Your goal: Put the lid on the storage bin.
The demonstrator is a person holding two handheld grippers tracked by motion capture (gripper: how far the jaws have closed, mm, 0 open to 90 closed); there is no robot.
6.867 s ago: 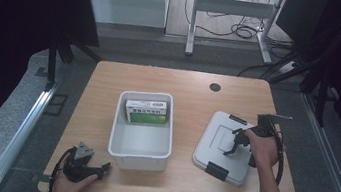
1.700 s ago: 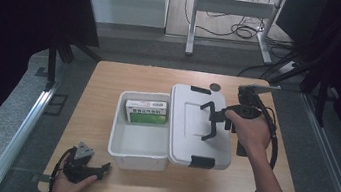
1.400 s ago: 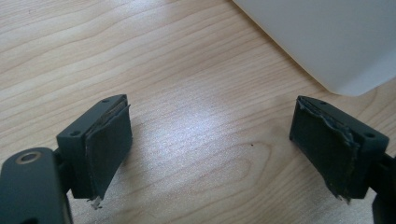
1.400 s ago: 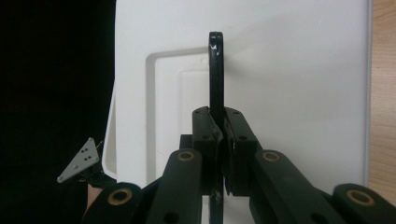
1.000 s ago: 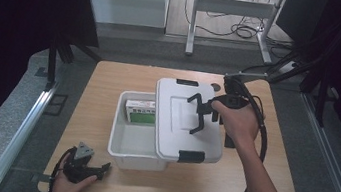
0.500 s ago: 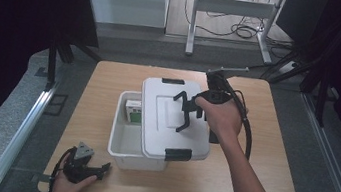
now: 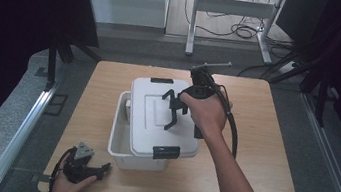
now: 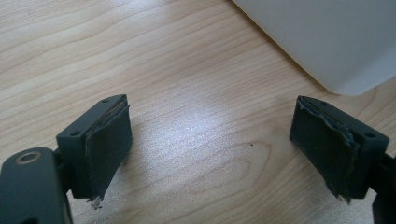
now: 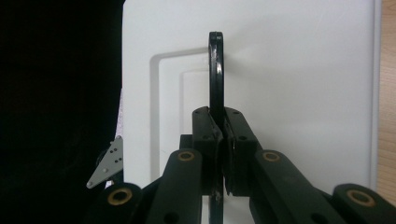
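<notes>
Over the white bin [image 7: 124, 142] that stands at the middle of the wooden table [image 7: 261, 154], the right gripper [image 7: 172, 110] holds the white lid [image 7: 156, 114] by its thin black handle [image 9: 215, 70]. From the right gripper view the jaws are pressed together on that handle — no gap shows between the pads, and the handle's loop rises straight up out of them against the lid's pale top. The lid hangs above the bin and covers most of its opening, tilted and shifted toward the bin's right side; a strip of the bin's inside is open along its left edge. Two black latches mark the lid: one [image 7: 161, 80] on the edge at the bin's far side, one [image 7: 166, 152] on the edge at the bin's near side. The person's right hand [image 7: 206, 113] wraps the gripper's body just to the right of the bin, cable trailing back along the forearm.

Near the bin's front left corner, at the table's near edge, the left gripper [image 7: 92, 170] lies low on the wood in the person's left hand [image 7: 67, 187]. Its jaws stand wide apart with nothing between them — bare wood grain shows in the gap, and a rounded corner of the bin [image 8: 327, 42] lies beyond the pads [image 8: 109, 140], not touching them.
</notes>
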